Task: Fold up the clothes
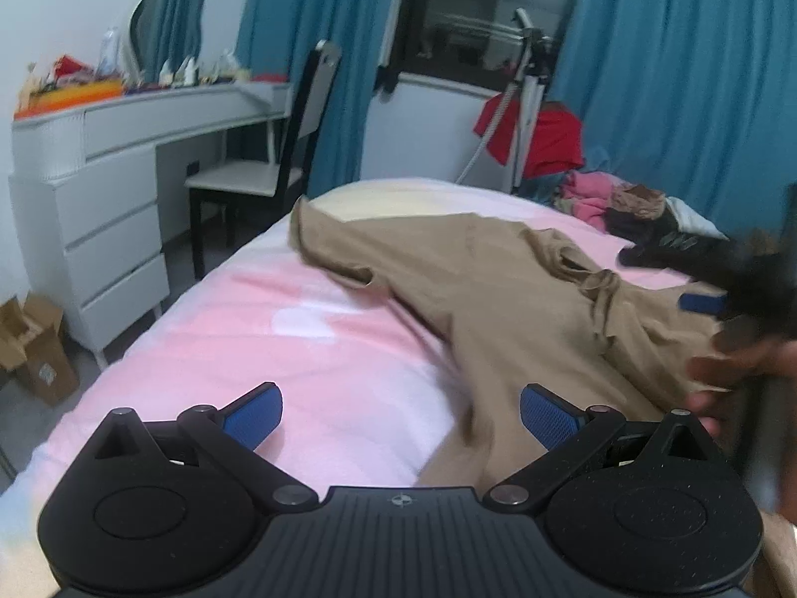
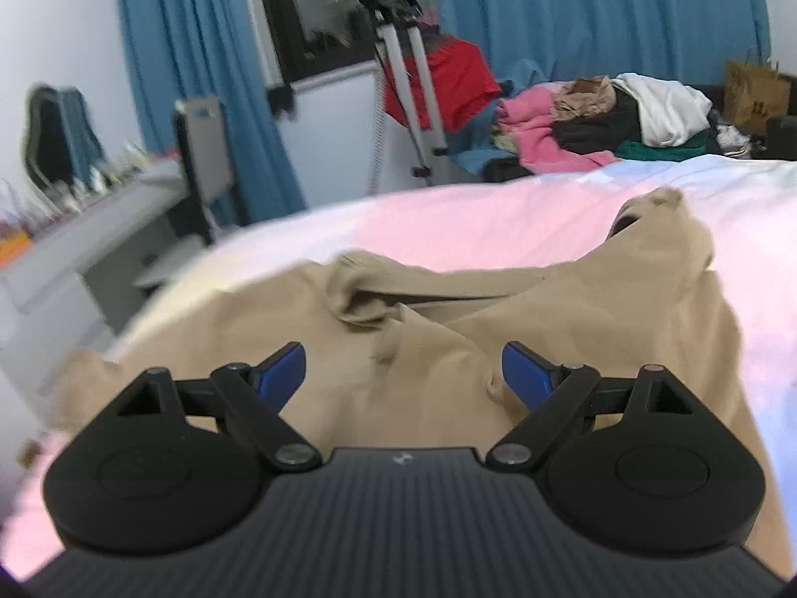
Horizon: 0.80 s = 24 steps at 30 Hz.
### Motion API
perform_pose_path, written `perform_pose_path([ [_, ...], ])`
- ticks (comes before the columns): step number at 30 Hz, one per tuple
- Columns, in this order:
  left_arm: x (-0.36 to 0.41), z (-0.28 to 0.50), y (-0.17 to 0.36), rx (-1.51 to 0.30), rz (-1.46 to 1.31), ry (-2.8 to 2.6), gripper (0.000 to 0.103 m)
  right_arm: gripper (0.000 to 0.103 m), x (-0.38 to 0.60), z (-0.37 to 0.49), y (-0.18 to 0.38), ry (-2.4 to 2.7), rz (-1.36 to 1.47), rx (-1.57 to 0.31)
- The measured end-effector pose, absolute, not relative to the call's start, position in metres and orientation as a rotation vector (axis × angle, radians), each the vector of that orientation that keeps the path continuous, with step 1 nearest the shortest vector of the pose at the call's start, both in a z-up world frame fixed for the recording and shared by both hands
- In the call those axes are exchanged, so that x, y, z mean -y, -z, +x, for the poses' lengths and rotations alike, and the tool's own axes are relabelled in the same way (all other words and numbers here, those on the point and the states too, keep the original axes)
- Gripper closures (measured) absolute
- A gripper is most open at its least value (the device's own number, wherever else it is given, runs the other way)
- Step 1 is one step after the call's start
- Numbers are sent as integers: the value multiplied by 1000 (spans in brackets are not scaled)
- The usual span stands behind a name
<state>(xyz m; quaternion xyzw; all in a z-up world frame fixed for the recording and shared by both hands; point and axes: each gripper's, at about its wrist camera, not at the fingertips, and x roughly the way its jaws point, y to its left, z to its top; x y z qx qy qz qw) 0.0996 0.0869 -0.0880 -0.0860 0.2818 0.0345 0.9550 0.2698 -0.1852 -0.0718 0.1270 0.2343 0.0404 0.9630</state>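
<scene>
A tan shirt point(image 1: 478, 279) lies crumpled across the pink bed point(image 1: 279, 329), one sleeve reaching toward the far left corner. My left gripper point(image 1: 401, 416) is open just above the bedcover, its right pad by the shirt's near edge and nothing between the fingers. In the left wrist view the other gripper point(image 1: 702, 294) shows blurred at the right edge over the shirt, held by a hand point(image 1: 737, 364). In the right wrist view the tan shirt point(image 2: 448, 319) fills the middle, and my right gripper point(image 2: 403, 373) hovers open over it, holding nothing.
A white dresser point(image 1: 114, 184) and a chair point(image 1: 269, 169) stand left of the bed. A tripod point(image 2: 403, 74) with red cloth point(image 2: 458, 84) stands at the far end. A pile of clothes point(image 2: 597, 119) sits beyond the bed's far right. A cardboard box point(image 1: 30, 344) sits on the floor.
</scene>
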Motion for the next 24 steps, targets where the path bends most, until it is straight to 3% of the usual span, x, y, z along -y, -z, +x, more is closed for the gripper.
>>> perform_pose_path([
  [11,-56,52,65,-513,-139,2,0,16,245,71,-15,-58,279,-375],
  [17,-20,31,67,-558,-81,104,0,16,291,-12,2,28,365,-367],
  [24,27,0,76,-654,-101,255,3,16,326,-48,17,105,429,-338],
])
